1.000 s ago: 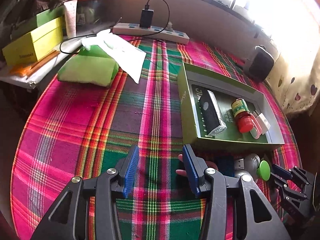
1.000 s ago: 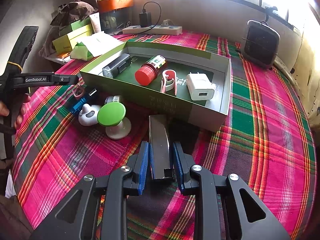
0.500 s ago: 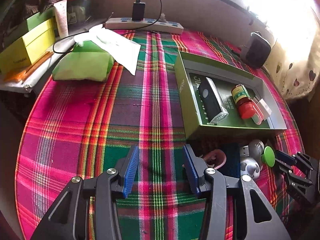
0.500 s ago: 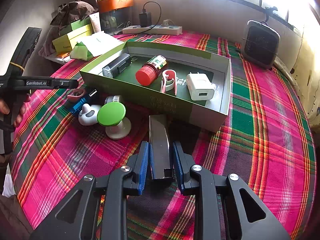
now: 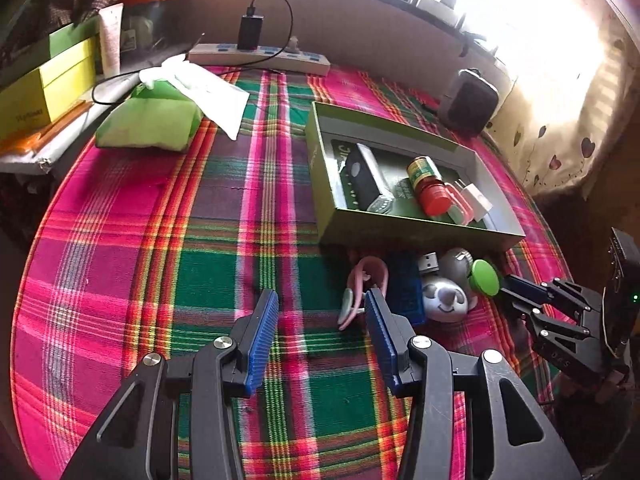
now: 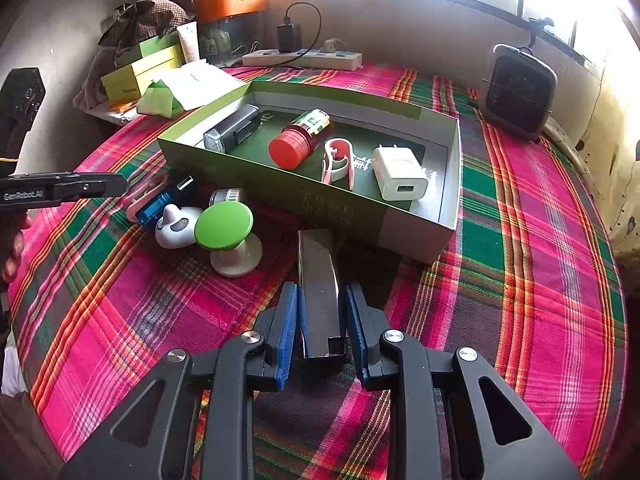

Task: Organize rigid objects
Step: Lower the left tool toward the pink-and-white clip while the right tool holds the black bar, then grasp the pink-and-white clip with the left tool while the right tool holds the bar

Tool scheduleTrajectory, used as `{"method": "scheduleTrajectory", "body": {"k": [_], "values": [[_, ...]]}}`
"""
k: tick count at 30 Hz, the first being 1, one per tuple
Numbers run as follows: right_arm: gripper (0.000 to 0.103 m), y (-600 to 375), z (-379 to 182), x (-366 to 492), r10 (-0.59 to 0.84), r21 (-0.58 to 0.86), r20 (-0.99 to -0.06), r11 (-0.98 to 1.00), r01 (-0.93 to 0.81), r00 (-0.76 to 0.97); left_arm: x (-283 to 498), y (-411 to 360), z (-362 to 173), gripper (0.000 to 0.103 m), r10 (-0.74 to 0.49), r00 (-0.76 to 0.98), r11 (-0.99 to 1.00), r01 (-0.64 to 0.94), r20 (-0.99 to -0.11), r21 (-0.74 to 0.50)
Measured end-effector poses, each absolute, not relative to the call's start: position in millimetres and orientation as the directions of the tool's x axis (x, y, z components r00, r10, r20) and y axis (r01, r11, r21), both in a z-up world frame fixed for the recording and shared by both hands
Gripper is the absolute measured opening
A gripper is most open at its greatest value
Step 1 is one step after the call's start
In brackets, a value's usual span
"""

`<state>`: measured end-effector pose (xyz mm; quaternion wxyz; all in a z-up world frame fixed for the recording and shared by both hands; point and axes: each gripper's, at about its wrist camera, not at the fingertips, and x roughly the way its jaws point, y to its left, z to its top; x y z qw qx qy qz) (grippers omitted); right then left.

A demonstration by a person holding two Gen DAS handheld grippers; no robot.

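Note:
In the right wrist view my right gripper (image 6: 322, 300) is shut on a dark flat bar (image 6: 318, 268) that lies on the plaid cloth, its far end close to the green box (image 6: 280, 188). The box holds a black lamp (image 6: 232, 128), a red-capped bottle (image 6: 300, 142), a pink clip (image 6: 338, 160) and a white charger (image 6: 400, 174). My left gripper (image 5: 320, 312) stands open over bare cloth with nothing between its fingers. Just beyond its right finger lie a pink clip (image 5: 362, 280), a blue USB stick (image 5: 404, 288), a white figurine (image 5: 444, 300) and a green-topped knob (image 5: 486, 276).
A power strip (image 5: 260, 54) with a plugged charger runs along the back wall. A green tissue pack (image 5: 148, 124) and yellow boxes (image 5: 44, 92) sit at the back left. A small black heater (image 6: 518, 92) stands at the back right. A hand (image 6: 12, 248) holds the left gripper.
My left gripper has drawn back and shifted, so the pink clip and the small items now show beyond its right finger. Its jaws stay as wide. The right gripper and bar have not moved.

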<state>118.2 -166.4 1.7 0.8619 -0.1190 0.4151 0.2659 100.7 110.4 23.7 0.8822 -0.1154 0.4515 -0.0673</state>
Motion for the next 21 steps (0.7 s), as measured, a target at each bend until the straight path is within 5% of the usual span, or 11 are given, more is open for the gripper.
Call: {"method": "scheduleTrajectory", "body": {"k": [21], "values": [[0.026,-166.6,1.8,118.6,0.357,0.017,-0.779,0.833,-0.553,0.515,117.5,71.1,16.7,0.044,-0.118,0.589,0.991,0.118,-0.799,-0.059]]}}
